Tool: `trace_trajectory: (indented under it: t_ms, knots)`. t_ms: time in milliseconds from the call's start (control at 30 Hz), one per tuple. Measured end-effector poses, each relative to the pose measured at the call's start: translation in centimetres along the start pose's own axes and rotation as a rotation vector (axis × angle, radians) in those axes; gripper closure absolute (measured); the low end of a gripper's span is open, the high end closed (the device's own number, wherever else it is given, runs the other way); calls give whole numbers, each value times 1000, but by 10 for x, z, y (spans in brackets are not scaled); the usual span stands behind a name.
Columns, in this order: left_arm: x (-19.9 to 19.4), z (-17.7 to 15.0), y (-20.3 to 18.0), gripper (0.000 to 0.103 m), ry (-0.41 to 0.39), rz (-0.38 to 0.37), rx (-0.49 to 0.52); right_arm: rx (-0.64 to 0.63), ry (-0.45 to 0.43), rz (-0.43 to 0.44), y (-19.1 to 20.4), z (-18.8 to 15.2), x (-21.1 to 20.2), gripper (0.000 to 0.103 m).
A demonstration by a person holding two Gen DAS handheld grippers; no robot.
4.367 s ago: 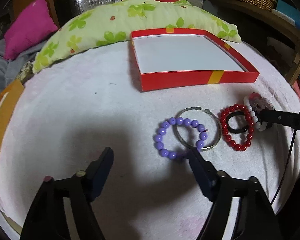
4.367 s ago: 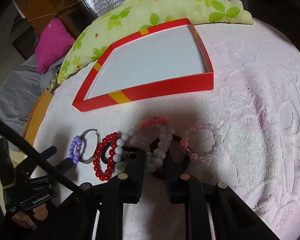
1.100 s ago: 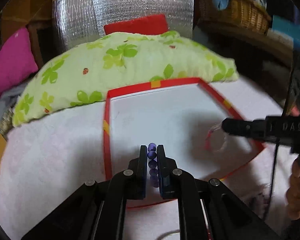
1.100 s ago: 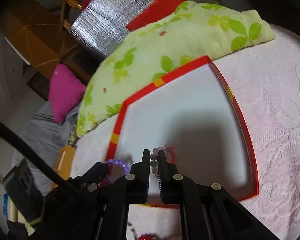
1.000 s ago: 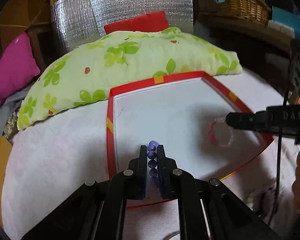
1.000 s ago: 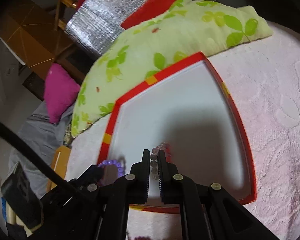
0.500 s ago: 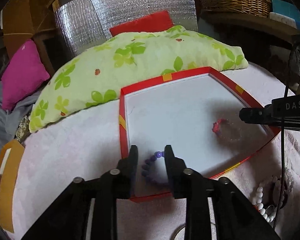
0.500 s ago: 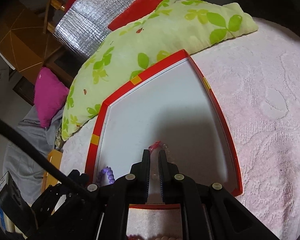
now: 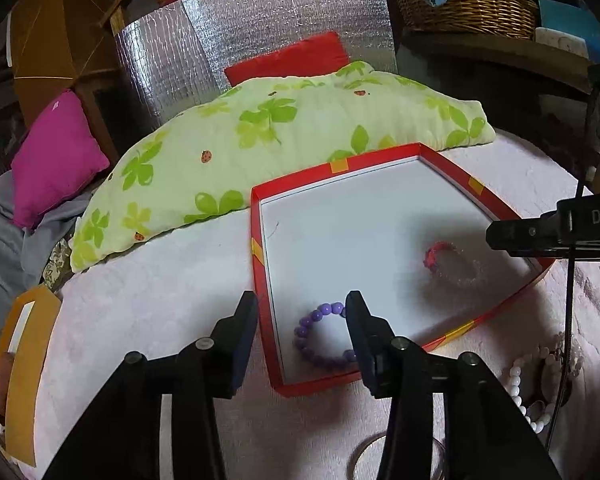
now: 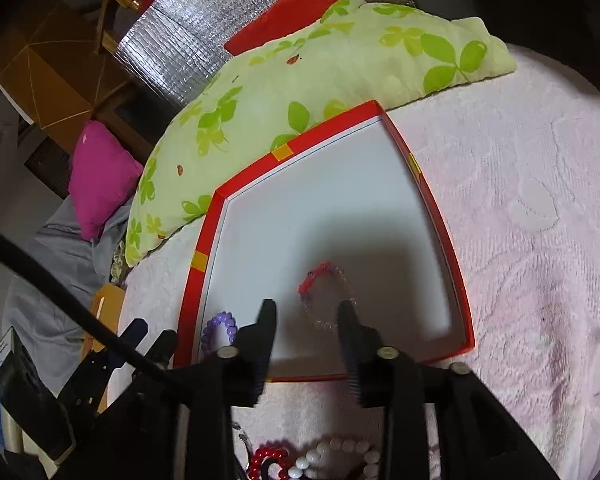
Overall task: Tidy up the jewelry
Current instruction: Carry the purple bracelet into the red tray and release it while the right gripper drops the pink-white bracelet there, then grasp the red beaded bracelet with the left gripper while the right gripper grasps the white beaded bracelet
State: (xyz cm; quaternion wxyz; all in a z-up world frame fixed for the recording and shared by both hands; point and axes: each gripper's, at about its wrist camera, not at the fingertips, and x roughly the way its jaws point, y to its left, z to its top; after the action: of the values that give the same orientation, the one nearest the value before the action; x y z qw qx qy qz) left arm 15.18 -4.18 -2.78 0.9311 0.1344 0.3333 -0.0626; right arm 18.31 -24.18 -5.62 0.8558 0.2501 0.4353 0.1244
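A red box lid with a white floor (image 9: 260, 264) (image 10: 436, 216) lies on the pink towel. A purple bead bracelet (image 9: 320, 340) (image 10: 220, 330) lies in its near left corner. A clear bead bracelet with a red part (image 9: 452, 262) (image 10: 326, 294) lies further right inside. My left gripper (image 9: 300, 312) is open and empty, just above the purple bracelet. My right gripper (image 10: 306, 314) is open and empty, over the clear bracelet; it also shows in the left wrist view (image 9: 512, 236). Other bracelets lie outside the box: white beads (image 9: 520, 392) (image 10: 332, 454), red beads (image 10: 266, 460), a metal bangle (image 9: 376, 460).
A green leaf-print pillow (image 9: 280, 128) (image 10: 320, 72) lies behind the box. A pink cushion (image 9: 52, 160) is at the far left. A wicker basket (image 9: 460, 0) stands at the back right. An orange box (image 9: 24, 360) sits at the towel's left edge.
Both grippers carried bracelets over the box, opened and let them drop in. Since half a second ago both have opened wider and drawn back a little.
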Motion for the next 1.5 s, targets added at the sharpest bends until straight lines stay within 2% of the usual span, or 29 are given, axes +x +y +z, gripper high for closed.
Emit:
trace_trajectory:
  t_ms: [400, 967, 1133, 1200, 1333, 1500]
  knots:
    - [-10, -4, -1, 50, -9, -2, 7, -24, -5, -9, -1, -5, -14, 67]
    - [-19, -12, 2, 49, -2, -4, 7, -13, -8, -17, -12, -13, -28, 67]
    - [-31, -19, 3, 46, 20, -75, 14, 9, -2, 13, -24, -20, -44, 67]
    - [-36, -21, 3, 38, 20, -89, 26, 9, 2, 29, -28, -24, -53, 67]
    - [-42, -31, 2, 38, 32, -109, 64, 37, 14, 55, -44, -35, -67, 67]
    - [-43, -47, -1, 38, 82, -169, 88, 100, 42, 79, -67, -51, -78, 67]
